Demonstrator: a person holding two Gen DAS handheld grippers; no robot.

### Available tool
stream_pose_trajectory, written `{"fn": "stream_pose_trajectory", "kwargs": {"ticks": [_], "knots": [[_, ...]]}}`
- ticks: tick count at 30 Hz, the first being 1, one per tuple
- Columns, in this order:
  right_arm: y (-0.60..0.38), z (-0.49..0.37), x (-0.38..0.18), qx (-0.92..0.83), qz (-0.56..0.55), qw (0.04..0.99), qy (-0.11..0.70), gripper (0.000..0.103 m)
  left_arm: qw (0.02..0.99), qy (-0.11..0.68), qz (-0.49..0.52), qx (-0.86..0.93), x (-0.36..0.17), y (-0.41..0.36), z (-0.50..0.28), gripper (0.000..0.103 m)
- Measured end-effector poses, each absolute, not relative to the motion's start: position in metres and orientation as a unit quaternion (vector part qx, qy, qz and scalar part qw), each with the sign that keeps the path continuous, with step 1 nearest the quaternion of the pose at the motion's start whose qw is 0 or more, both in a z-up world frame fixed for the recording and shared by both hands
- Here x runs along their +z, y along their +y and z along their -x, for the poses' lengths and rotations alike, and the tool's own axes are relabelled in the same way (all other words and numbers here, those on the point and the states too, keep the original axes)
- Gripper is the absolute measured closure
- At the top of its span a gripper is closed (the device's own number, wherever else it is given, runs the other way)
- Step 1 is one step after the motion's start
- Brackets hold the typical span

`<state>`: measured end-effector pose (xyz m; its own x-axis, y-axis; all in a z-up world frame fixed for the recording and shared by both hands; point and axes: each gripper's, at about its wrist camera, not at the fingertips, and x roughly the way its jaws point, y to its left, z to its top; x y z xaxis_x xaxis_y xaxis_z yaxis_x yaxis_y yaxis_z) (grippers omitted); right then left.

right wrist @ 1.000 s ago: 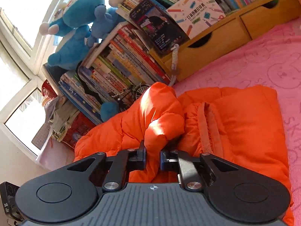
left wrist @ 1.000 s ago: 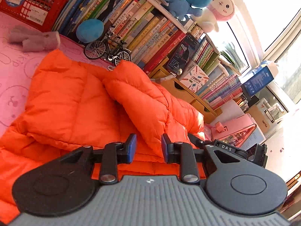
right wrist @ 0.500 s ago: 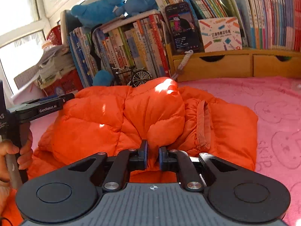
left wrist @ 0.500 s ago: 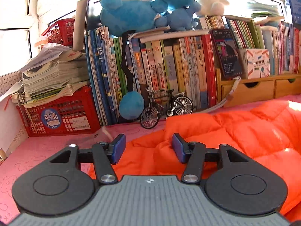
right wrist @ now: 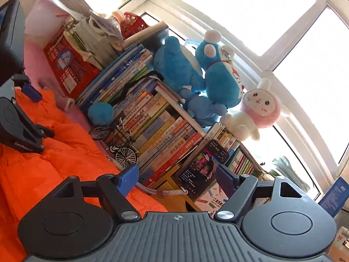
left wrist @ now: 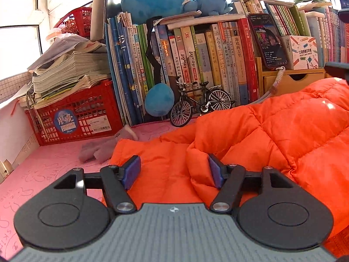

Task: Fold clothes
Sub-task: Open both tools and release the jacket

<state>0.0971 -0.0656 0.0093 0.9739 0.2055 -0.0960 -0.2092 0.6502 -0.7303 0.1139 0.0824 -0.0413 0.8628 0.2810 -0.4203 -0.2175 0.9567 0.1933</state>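
In the left wrist view the left gripper point(left wrist: 174, 172) sits low at six o'clock with its blue-padded jaws apart and opening; a puffy fold of the bright orange quilted down jacket point(left wrist: 283, 131) lies between them, brushing the pad on the three o'clock side, but nothing is pinched. The jacket spreads from the centre out to three and five o'clock over the pink patterned mat point(left wrist: 43, 170). At nine o'clock stands a red plastic crate point(left wrist: 82, 113) stacked with papers, at twelve a row of upright books point(left wrist: 196, 65), and just beyond the jacket's far edge a small black model bicycle point(left wrist: 200, 102); a small grey-mauve soft item point(left wrist: 98, 150) lies at the jacket's ten o'clock corner. In the right wrist view the right gripper point(right wrist: 178, 181) is rolled and aimed at the bookshelf, its jaws wide and opening with nothing between them; the jacket fills eight to nine o'clock, and the other gripper's black body hovers over it at nine. Blue plush toys point(right wrist: 196, 74) and a pink-and-white plush rabbit point(right wrist: 257, 109) sit atop the books at one o'clock. The jacket looks light, soft and springy with a slick shell, so folds will likely puff back; a hem, cuff or quilted seam edge would probably give firmer purchase than a padded bulge.
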Motion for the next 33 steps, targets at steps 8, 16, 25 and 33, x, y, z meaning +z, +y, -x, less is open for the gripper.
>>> {"fn": "stream_pose_trajectory", "kwargs": {"ticks": [8, 16, 25, 33], "knots": [[-0.099, -0.115, -0.043, 0.062, 0.353, 0.930, 0.084, 0.030, 0.959, 0.250, -0.028, 0.128, -0.042, 0.098, -0.120, 0.029], [-0.141, -0.111, -0.056, 0.026, 0.294, 0.946, 0.133, 0.029, 0.956, 0.256, -0.018, 0.139, -0.041, 0.103, -0.121, 0.028], [-0.133, -0.121, -0.069, 0.023, 0.345, 0.925, 0.161, 0.032, 0.959, 0.250, -0.023, 0.131, -0.038, 0.107, -0.117, 0.026], [-0.130, -0.080, -0.025, 0.061, 0.391, 0.917, 0.052, 0.019, 0.978, 0.165, 0.008, 0.125, 0.028, 0.113, -0.081, 0.027]]}}
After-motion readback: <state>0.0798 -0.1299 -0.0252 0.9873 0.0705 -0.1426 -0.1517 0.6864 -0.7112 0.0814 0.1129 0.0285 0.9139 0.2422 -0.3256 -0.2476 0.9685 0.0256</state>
